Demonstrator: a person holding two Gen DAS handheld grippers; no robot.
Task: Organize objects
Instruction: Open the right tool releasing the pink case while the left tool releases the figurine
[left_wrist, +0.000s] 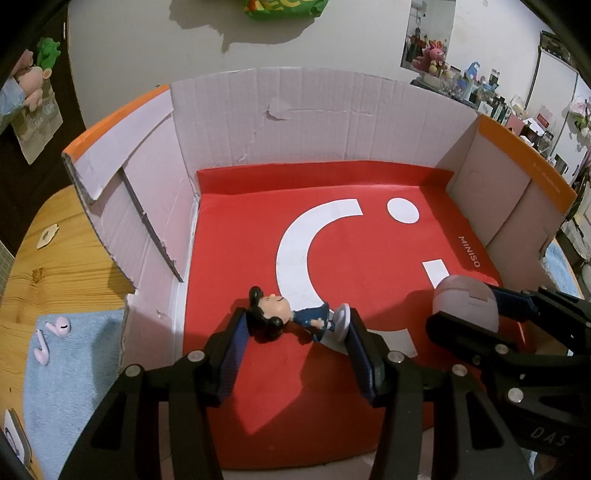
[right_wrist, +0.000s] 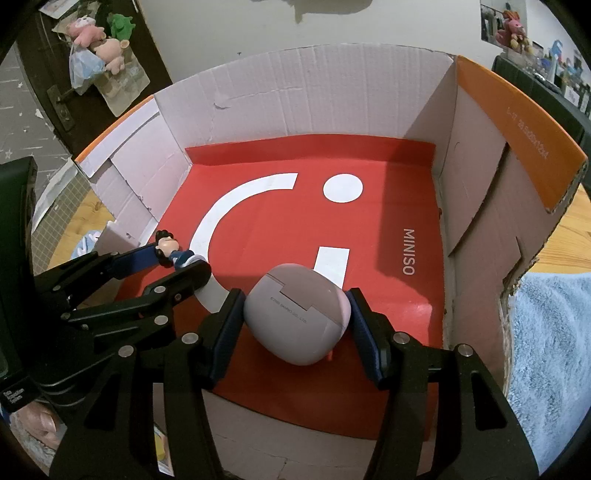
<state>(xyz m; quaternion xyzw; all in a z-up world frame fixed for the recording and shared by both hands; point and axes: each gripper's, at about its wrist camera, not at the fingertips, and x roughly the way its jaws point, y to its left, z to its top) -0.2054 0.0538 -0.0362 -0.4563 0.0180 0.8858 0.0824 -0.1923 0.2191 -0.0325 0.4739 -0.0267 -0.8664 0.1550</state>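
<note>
A white cardboard box (left_wrist: 303, 122) with orange flaps holds a red MINISO bag (left_wrist: 369, 236) on its floor. My left gripper (left_wrist: 295, 326) is shut on a small figurine (left_wrist: 291, 317) with black hair and blue clothes, lying sideways just above the bag; the figurine also shows in the right wrist view (right_wrist: 173, 251). My right gripper (right_wrist: 295, 321) is shut on a pale pink earbud case (right_wrist: 297, 314), held low over the bag at the box's near right; the case shows in the left wrist view (left_wrist: 465, 302).
Two pink earbuds (left_wrist: 51, 338) lie on a blue towel (left_wrist: 70, 387) on the wooden table (left_wrist: 62, 266) left of the box. More blue towel (right_wrist: 546, 354) lies right of the box. The box walls (right_wrist: 476, 192) rise around both grippers.
</note>
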